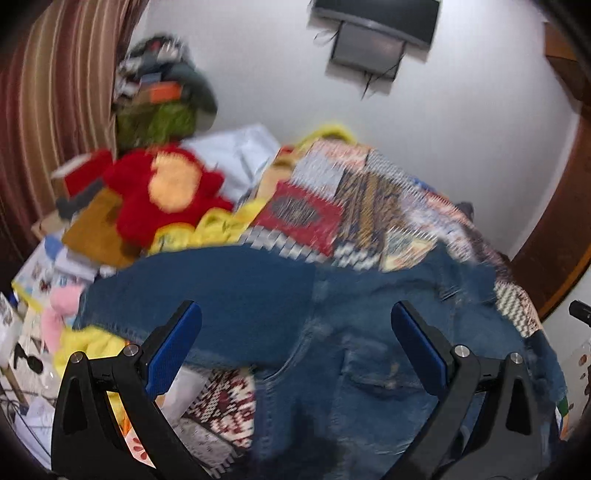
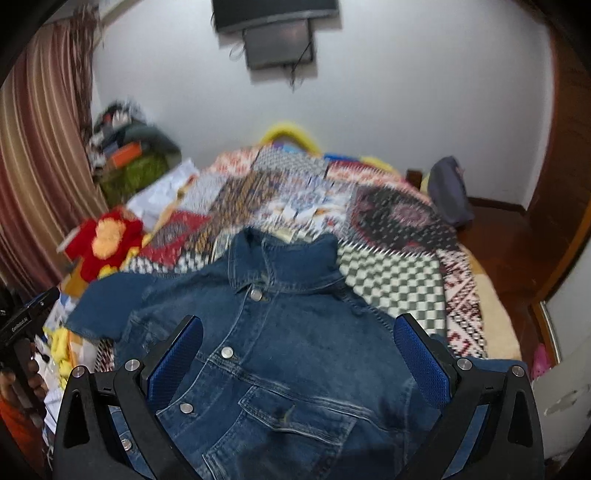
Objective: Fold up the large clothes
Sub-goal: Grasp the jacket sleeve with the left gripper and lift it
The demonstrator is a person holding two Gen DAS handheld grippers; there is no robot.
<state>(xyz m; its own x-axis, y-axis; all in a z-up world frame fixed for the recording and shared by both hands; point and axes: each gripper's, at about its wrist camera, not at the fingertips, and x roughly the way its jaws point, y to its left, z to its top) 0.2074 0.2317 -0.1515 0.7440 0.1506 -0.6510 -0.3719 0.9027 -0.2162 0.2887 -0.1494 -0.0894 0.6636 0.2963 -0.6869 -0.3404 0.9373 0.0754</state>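
Right wrist view looks down on a dark blue denim jacket (image 2: 280, 332) spread front-up on a bed covered by a multicoloured patchwork quilt (image 2: 391, 284). Its collar points toward the far white wall (image 2: 406, 103), silver snap buttons run down the front, and a flapped chest pocket lies near the bottom of the frame. One short sleeve stretches out to the left toward a red and yellow plush toy (image 2: 105, 243) at the bed's left edge. The right tongs (image 2: 298, 354) hang over the jacket's chest with the blue-padded jaws wide apart and nothing between them; whether the tips touch the denim cannot be told. At the far left edge a hand (image 2: 26, 373) grips a black handle.

Left wrist view, blurred, shows the same jacket (image 1: 295, 302) from its left side, with the sleeve running across the frame and the quilt (image 1: 369, 206) behind it. The left tongs (image 1: 295, 343) are also spread wide, holding nothing, above the denim. The plush toy (image 1: 166, 195) lies beyond the sleeve beside yellow cloth (image 1: 207, 229). A striped brown curtain (image 1: 55, 92) hangs at left, and a dark wall-mounted screen (image 1: 373, 22) sits high on the wall.
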